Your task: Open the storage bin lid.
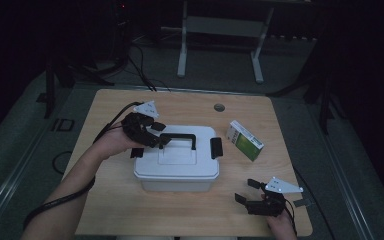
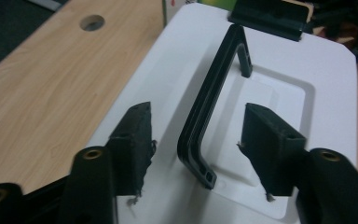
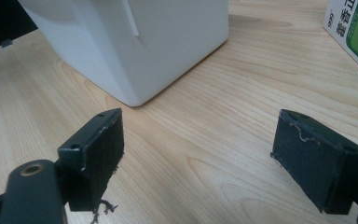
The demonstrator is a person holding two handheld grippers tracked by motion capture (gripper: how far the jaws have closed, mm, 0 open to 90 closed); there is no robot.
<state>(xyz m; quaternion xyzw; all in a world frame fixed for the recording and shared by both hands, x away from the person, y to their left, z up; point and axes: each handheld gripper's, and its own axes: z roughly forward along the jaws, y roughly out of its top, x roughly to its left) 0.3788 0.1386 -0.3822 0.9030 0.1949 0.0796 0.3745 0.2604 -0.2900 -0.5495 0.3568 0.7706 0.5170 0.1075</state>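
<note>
high view shows a white box (image 1: 176, 165) near the middle of the wooden worktop (image 1: 110, 210), its lid on and a black handle (image 1: 178, 138) standing upright across the top. a black latch (image 1: 216, 148) sits on the box's right end.

the left gripper (image 1: 156, 134) hovers over the box's left end, held by a hand (image 1: 111, 144) that reaches in from the box's left. in the left gripper view its jaws are spread, one on each side of the raised handle (image 2: 214, 107) with a gap on both sides, touching neither the handle nor the white lid (image 2: 307, 93) below. beyond the handle the far latch (image 2: 271, 16) shows at the lid's edge.

just beyond the box's right end lies a green and white carton (image 1: 245, 140), flat on the worktop and apart from the box.

the right gripper (image 1: 244, 191) is near the box's front right corner, low over the worktop, with its jaws wide apart and nothing between them. the right gripper view looks at that corner of the box (image 3: 168, 42), with bare wood (image 3: 214, 154) between the jaws and the carton (image 3: 354, 32) off past the box's side.

a round hole (image 1: 219, 107) in the worktop lies behind the box.
</note>
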